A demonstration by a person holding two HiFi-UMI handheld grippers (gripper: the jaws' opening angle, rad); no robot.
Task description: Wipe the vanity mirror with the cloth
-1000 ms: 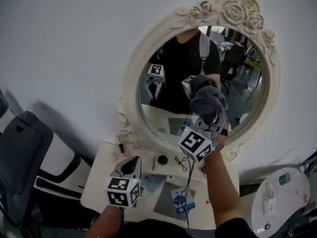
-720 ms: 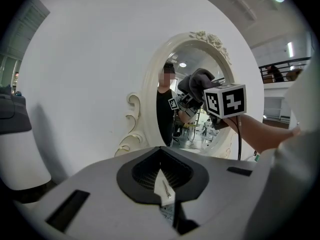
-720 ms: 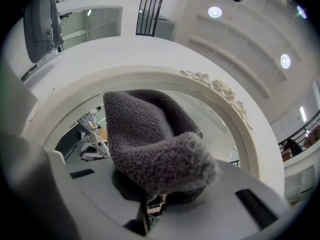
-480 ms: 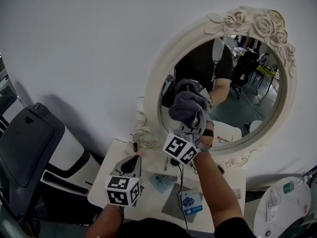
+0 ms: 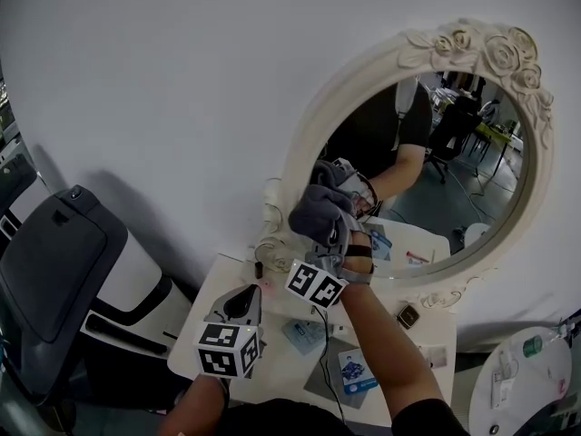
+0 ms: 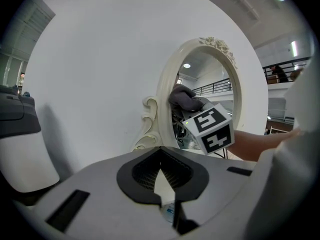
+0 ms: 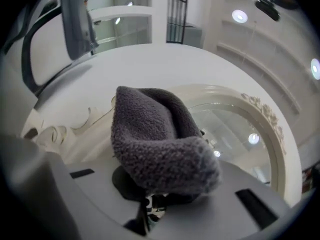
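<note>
Right tongs (image 7: 150, 204) are clamped on a folded grey cloth (image 7: 155, 144), which bulges out well past the jaw tips and hides most of them. The person's raised right arm holds the cloth up at the lower left part of the mirror (image 5: 454, 171), just inside the cream frame (image 5: 309, 153). In the head view the cloth meets its own reflection, so it looks pressed to the glass there, though contact itself cannot be made out for certain.

Left tongs (image 6: 165, 186) hang low over the small white table (image 5: 272, 361), well apart from the mirror. Their jaws are drawn together with only a thin slit between them and nothing held; they take no part in the wiping.

Judged from this, the wiping is under way rather than starting or ending: the cloth is gripped, lifted and set against the glass, so fetching it is done. How much of the glass is already wiped cannot be read off, as no smears, streaks or damp tracks show on any part of it. With the cloth at the lower left edge, the wide middle, the right side and the top under the carved roses are probably left to cover, or to go over again. Afterwards the cloth would need to come off the glass and be put down.
</note>
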